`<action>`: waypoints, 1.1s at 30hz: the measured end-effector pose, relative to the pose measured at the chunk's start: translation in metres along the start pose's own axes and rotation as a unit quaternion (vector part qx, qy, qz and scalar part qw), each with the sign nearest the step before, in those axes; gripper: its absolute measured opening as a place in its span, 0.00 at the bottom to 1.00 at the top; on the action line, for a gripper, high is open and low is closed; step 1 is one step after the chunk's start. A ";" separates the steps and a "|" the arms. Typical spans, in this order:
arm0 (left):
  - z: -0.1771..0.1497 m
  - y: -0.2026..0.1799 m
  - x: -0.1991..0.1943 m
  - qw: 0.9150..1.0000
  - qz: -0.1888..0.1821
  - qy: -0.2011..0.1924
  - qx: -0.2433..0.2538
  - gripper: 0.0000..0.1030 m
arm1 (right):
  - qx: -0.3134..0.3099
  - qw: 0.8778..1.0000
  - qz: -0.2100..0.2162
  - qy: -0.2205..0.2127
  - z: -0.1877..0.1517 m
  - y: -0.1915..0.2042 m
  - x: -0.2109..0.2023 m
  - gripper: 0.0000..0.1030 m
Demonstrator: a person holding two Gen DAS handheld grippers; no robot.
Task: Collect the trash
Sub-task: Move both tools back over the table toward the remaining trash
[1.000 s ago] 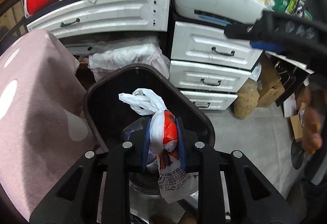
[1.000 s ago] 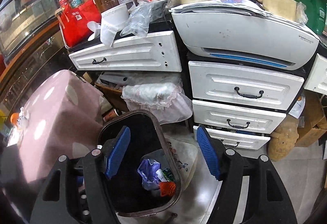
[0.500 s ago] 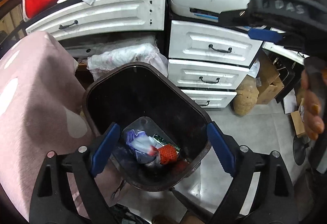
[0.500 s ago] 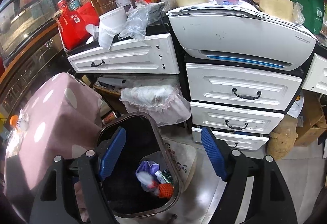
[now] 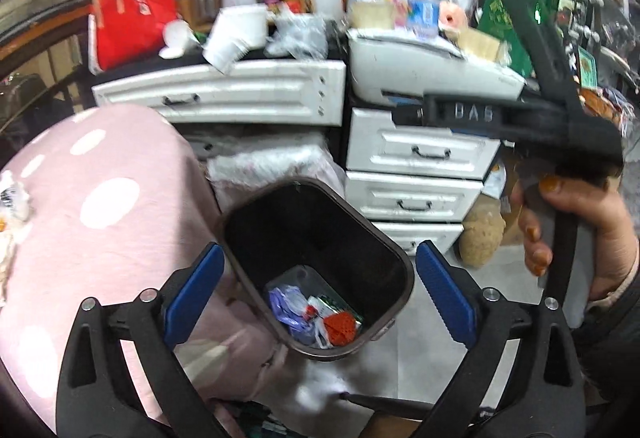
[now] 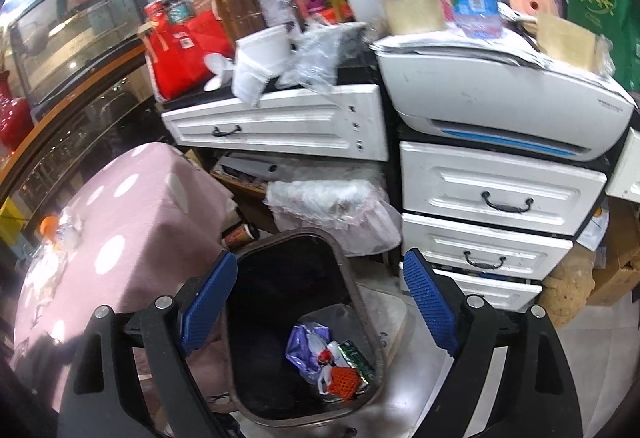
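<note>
Probably a cluttered shop back room: glass display counter (image 6: 60, 50), printer (image 6: 504, 98), white drawers (image 6: 496, 194).

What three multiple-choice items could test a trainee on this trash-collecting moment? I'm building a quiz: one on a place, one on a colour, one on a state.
1. Where does the trash lie?
A. on the pink cloth
B. at the bottom of the bin
C. in a drawer

2. What colour are the gripper pads?
A. blue
B. red
C. white

3. How is the left gripper?
A. shut on a bag
B. shut, empty
C. open, empty

Key: 1 B, the trash lies deep inside the bin; 2 A, the pads are blue; 3 C, the left gripper stands wide apart holding nothing.
</note>
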State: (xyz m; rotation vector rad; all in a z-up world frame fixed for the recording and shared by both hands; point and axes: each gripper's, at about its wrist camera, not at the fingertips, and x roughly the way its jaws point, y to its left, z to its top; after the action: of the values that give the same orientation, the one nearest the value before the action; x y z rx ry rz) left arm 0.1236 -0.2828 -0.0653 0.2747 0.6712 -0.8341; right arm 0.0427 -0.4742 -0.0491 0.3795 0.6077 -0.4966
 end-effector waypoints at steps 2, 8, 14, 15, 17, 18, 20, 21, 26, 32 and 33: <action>0.000 0.008 -0.011 1.000 0.006 -0.010 -0.009 0.94 | -0.009 1.000 0.012 -0.005 0.001 0.011 -0.003 0.81; -0.002 0.034 -0.047 0.998 0.048 -0.045 -0.021 0.94 | -0.046 0.997 0.050 -0.021 0.001 0.049 -0.017 0.82; -0.007 0.068 -0.076 0.992 0.089 -0.066 -0.051 0.94 | -0.089 0.992 0.087 -0.030 -0.001 0.091 -0.025 0.86; -0.008 0.073 -0.080 0.991 0.095 -0.069 -0.057 0.94 | -0.094 0.991 0.092 -0.030 -0.002 0.097 -0.026 0.86; -0.011 0.088 -0.087 0.989 0.110 -0.074 -0.070 0.94 | -0.107 0.988 0.106 -0.028 -0.004 0.111 -0.025 0.86; -0.013 0.093 -0.091 0.987 0.117 -0.075 -0.074 0.94 | -0.112 0.987 0.111 -0.027 -0.004 0.117 -0.025 0.86; -0.017 0.107 -0.098 0.984 0.137 -0.077 -0.084 0.94 | -0.121 0.985 0.123 -0.024 -0.005 0.130 -0.023 0.86; -0.019 0.113 -0.101 0.982 0.145 -0.077 -0.089 0.94 | -0.126 0.983 0.129 -0.023 -0.007 0.136 -0.023 0.86; -0.033 0.146 -0.118 0.971 0.193 -0.077 -0.115 0.94 | -0.150 0.976 0.156 -0.012 -0.012 0.168 -0.019 0.86; -0.052 0.188 -0.135 0.958 0.223 -0.070 -0.166 0.94 | -0.187 0.964 0.186 0.004 -0.018 0.210 -0.010 0.86; -0.057 0.196 -0.137 0.956 0.226 -0.067 -0.175 0.94 | -0.191 0.963 0.191 0.007 -0.019 0.215 -0.008 0.86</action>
State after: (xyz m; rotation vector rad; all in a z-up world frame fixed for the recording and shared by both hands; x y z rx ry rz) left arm 0.1808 -0.0468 -0.0260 0.0436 0.5844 -0.2842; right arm 0.1457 -0.2868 -0.0177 0.1248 0.6115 -0.0025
